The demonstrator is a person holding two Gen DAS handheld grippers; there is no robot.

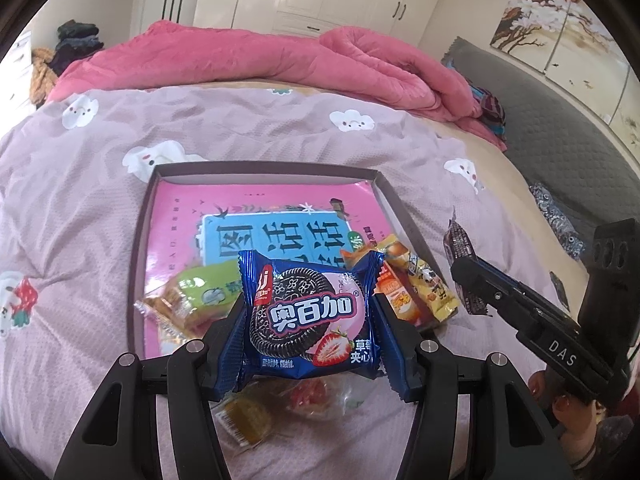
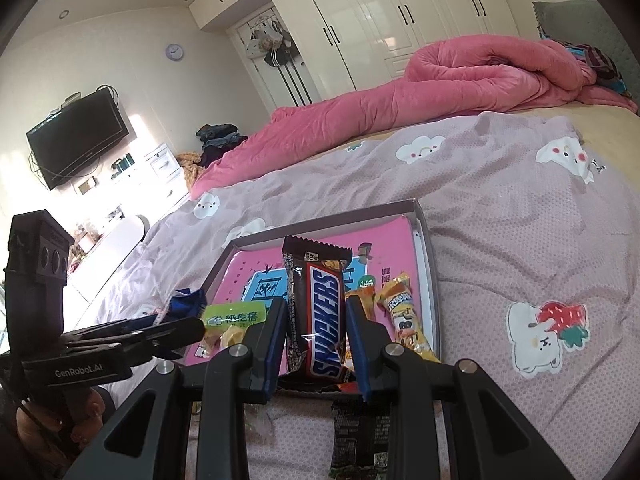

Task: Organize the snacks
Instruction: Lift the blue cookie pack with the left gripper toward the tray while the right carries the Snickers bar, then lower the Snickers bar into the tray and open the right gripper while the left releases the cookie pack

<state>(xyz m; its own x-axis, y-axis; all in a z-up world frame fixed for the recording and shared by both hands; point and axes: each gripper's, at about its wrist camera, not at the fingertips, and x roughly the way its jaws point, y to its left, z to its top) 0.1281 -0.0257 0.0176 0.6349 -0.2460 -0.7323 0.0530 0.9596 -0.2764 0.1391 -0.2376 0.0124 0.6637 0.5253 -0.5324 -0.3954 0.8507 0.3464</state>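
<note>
My left gripper (image 1: 308,312) is shut on a blue cookie packet (image 1: 306,320) and holds it above the near edge of a shallow box (image 1: 384,188) with a pink book inside. My right gripper (image 2: 316,320) is shut on a Snickers bar (image 2: 320,312), held over the box's (image 2: 426,248) near edge. In the box lie a green packet (image 1: 204,292), an orange packet (image 1: 398,300) and a yellow packet (image 1: 434,288). The right gripper (image 1: 472,280) also shows in the left wrist view, at the box's right side. The left gripper (image 2: 180,328) shows in the right wrist view.
The box sits on a lilac bedspread (image 1: 80,208) with cloud prints. A loose clear-wrapped snack (image 1: 256,416) and a dark packet (image 2: 360,440) lie on the bed before the box. A pink quilt (image 1: 280,56) is piled at the far side. Wardrobes (image 2: 380,20) stand behind.
</note>
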